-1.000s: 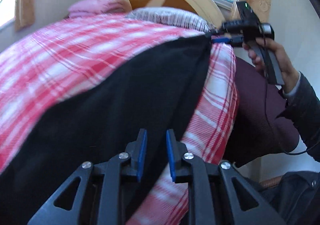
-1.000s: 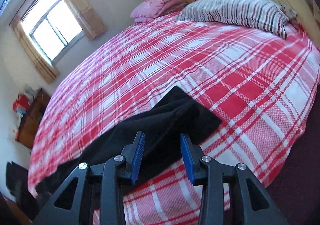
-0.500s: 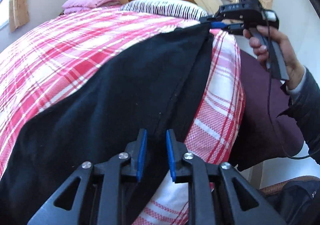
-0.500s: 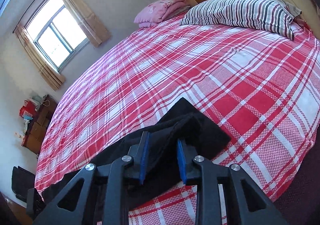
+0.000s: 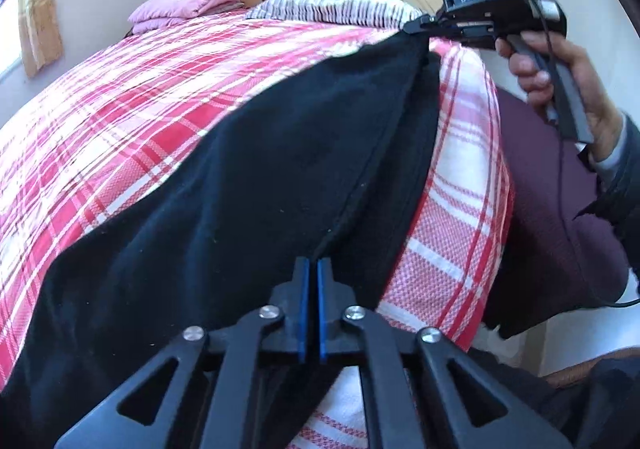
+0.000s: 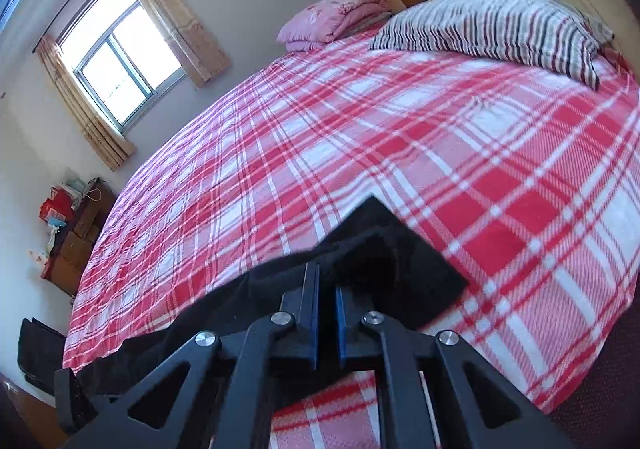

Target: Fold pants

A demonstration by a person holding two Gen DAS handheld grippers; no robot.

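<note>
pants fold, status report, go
Left tool shut on pants. Right tool shut on far corner. Pants flat on plaid bed. Nothing in the way.

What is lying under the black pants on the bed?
Under the black pants lies the red and white plaid bedsheet, visible all around them. The part of the sheet directly beneath the fabric is covered, so anything else there cannot be seen.
</note>
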